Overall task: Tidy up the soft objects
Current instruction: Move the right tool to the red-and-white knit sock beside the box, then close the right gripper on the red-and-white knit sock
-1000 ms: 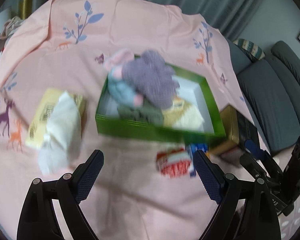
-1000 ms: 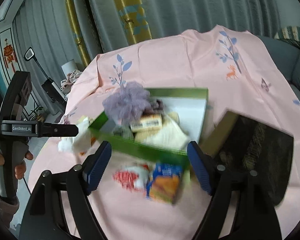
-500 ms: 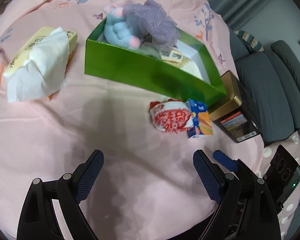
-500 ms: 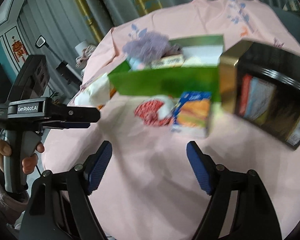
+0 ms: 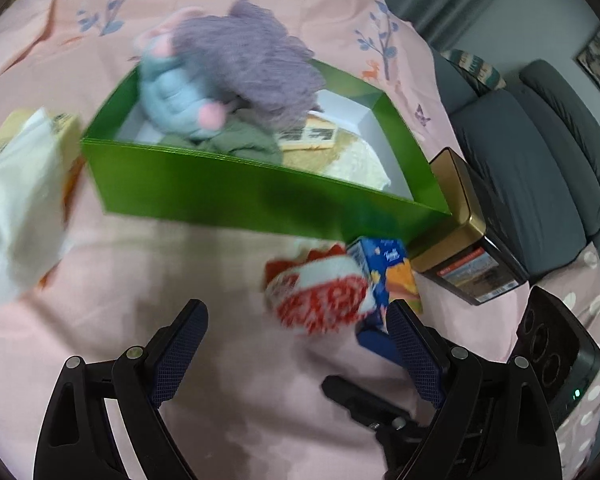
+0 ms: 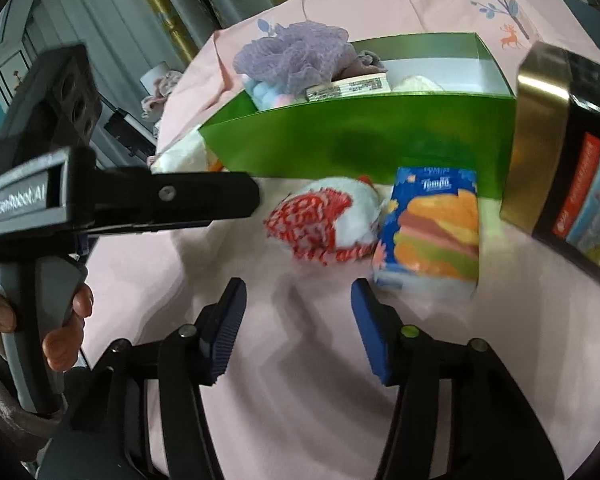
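Note:
A green box point(image 5: 236, 192) on the pink cloth holds a purple mesh puff point(image 5: 252, 56), a blue and pink plush point(image 5: 180, 100), a grey-green cloth point(image 5: 248, 144) and a cream cloth point(image 5: 356, 160). In front of it lie a red and white soft ball point(image 5: 320, 300) and a blue tissue pack point(image 5: 396, 276). My left gripper point(image 5: 296, 344) is open and empty, just short of the ball. My right gripper point(image 6: 298, 312) is open and empty, low over the cloth, with the ball point(image 6: 324, 220) and tissue pack point(image 6: 432, 236) just ahead. The box also shows in the right wrist view point(image 6: 360, 136).
A gold and black tin point(image 5: 468, 248) stands right of the box, also in the right wrist view point(image 6: 564, 152). A yellow tissue packet with white tissue point(image 5: 20, 192) lies left of the box. A grey sofa point(image 5: 540, 152) is at the right. The left hand-held unit point(image 6: 60, 200) fills the right view's left side.
Both grippers have dropped low and moved in toward the red and white ball and tissue pack. The right gripper's jaws have narrowed somewhat. Nothing has been taken hold of.

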Demonstrator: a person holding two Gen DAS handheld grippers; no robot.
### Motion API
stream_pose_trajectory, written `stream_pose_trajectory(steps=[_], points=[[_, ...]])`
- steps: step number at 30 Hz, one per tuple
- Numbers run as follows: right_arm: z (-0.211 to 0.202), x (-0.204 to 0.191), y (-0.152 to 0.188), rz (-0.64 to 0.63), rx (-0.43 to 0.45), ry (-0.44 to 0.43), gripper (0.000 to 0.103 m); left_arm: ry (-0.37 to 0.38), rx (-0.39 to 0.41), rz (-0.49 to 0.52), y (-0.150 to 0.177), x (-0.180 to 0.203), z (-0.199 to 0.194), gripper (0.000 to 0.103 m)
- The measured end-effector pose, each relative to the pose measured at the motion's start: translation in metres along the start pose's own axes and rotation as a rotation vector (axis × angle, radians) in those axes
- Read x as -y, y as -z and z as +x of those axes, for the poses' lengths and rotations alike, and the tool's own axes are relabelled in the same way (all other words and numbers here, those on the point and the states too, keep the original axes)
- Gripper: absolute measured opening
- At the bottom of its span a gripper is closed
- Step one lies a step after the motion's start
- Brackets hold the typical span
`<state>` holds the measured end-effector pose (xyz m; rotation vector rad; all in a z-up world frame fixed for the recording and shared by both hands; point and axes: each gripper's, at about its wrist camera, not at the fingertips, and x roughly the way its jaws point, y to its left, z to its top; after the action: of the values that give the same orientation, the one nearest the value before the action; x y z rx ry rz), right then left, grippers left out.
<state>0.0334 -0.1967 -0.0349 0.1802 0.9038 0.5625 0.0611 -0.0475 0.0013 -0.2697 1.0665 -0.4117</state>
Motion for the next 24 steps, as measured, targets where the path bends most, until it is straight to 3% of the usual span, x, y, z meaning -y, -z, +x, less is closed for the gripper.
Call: stream_pose_trajectory(steps=[8,10,18,24], points=[[0.017,-0.001,-0.011,0.011,0.002,0.026,0.052,0.034,-0.068,0.075,-0.018,0.008,0.032,0.079],[0.018,0.001,-0.013,0.023,0.005,0.024,0.051,0.031,-0.091,0.096,-0.019,0.009,0.037,0.058],[0.012,0.005,-0.007,0.019,0.010,0.003,0.047,0.081,-0.114,0.128,-0.009,0.004,0.030,0.047],[0.000,0.005,0.002,-0.025,0.006,-0.029,0.047,0.106,-0.130,0.123,0.010,0.000,0.015,0.045]])
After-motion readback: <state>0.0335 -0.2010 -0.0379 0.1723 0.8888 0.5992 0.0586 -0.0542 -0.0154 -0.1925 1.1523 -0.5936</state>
